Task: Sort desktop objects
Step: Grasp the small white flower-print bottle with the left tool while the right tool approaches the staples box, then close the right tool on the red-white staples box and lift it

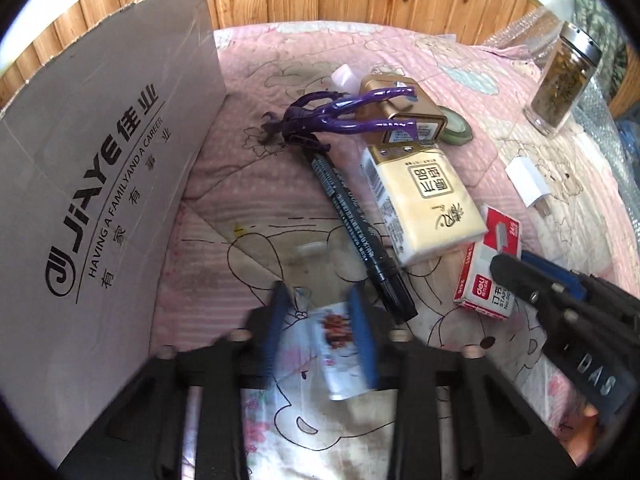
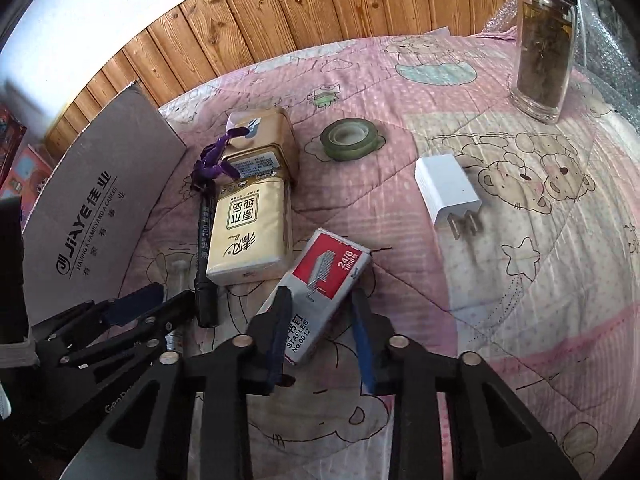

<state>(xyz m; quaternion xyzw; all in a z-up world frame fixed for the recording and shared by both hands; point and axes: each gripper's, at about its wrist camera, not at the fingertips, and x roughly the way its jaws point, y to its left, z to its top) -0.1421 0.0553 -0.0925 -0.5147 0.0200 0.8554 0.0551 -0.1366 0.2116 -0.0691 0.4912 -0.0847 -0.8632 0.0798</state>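
Note:
My left gripper (image 1: 320, 332) is shut on a small pale blue packet (image 1: 334, 354) and holds it just above the pink quilt (image 1: 256, 200), next to the grey cardboard box (image 1: 100, 184). My right gripper (image 2: 322, 340) stands around a red and white staples box (image 2: 320, 292), its blue pads at the box's sides; the box lies on the quilt. A black marker (image 1: 356, 232), a cream tissue pack (image 1: 420, 204), a gold tin (image 1: 396, 104) and a purple hair claw (image 1: 344, 114) lie ahead.
A green tape roll (image 2: 350, 140), a white charger plug (image 2: 448, 192) and a glass jar of dried leaves (image 2: 544, 44) sit on the quilt to the right. A wooden panel wall (image 2: 320, 8) runs behind. Bubble wrap lies at the far right.

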